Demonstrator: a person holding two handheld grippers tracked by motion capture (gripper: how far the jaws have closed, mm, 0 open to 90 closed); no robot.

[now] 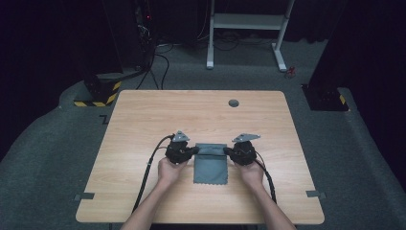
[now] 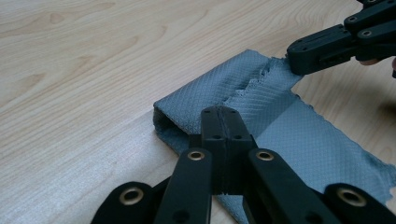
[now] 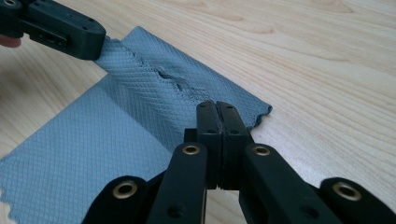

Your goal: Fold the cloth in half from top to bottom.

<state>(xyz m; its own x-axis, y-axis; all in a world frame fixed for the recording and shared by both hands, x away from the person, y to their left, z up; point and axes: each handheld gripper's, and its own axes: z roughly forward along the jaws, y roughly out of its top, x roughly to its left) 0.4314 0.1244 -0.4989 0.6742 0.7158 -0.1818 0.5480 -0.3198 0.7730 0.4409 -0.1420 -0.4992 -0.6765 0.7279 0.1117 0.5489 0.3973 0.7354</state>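
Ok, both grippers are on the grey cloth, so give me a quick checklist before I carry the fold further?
1. Left gripper shut on the grey cloth: ok.
2. Right gripper shut on its corner: ok.
3. Far edge folded over evenly: not ok, a pucker mid-edge.
4. Near part of cloth flat on the table: ok.
5. Table ahead free of obstacles: ok.
6. Grip depth of each pinch: cannot tell.
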